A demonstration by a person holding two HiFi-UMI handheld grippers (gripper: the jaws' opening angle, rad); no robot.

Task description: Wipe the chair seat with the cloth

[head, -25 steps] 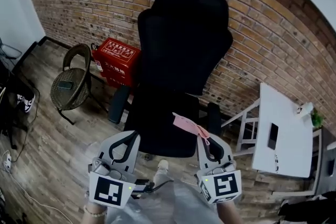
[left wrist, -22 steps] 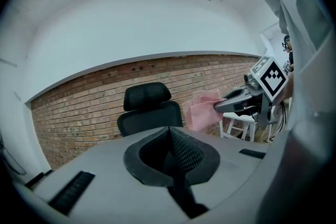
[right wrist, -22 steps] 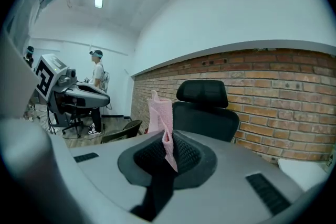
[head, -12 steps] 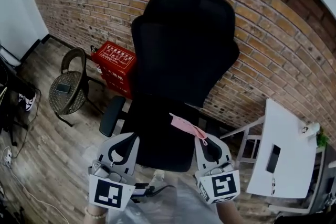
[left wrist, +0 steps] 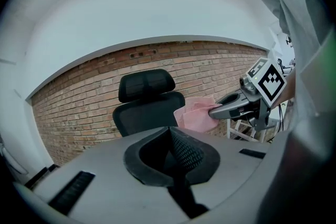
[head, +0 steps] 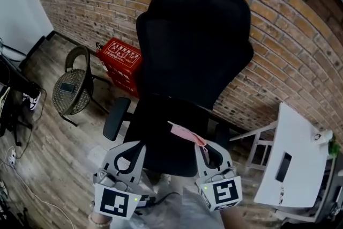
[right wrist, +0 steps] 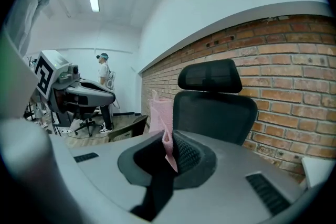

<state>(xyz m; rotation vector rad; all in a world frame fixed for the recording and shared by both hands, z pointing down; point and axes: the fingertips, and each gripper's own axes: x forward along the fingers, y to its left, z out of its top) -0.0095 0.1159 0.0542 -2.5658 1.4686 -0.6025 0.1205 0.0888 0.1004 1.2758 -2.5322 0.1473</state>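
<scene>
Now the right tongs [right wrist: 167, 140] were closed tight on one edge of the pink cloth [right wrist: 159, 113]. The cloth reached out above the front of the black chair seat [head: 161, 134]; if it touched the seat, I could not tell. The left tongs [left wrist: 170, 134] were closed together with nothing between them, near the seat's front edge.

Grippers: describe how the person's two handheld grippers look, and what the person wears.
Both the left gripper and right gripper have pale grey shells, black dimpled pads inside the jaws, and a cube with black-and-white square markers and a small green light. A dark cable runs beside the left one. The person wears light grey clothing and a beaded bracelet.
</scene>
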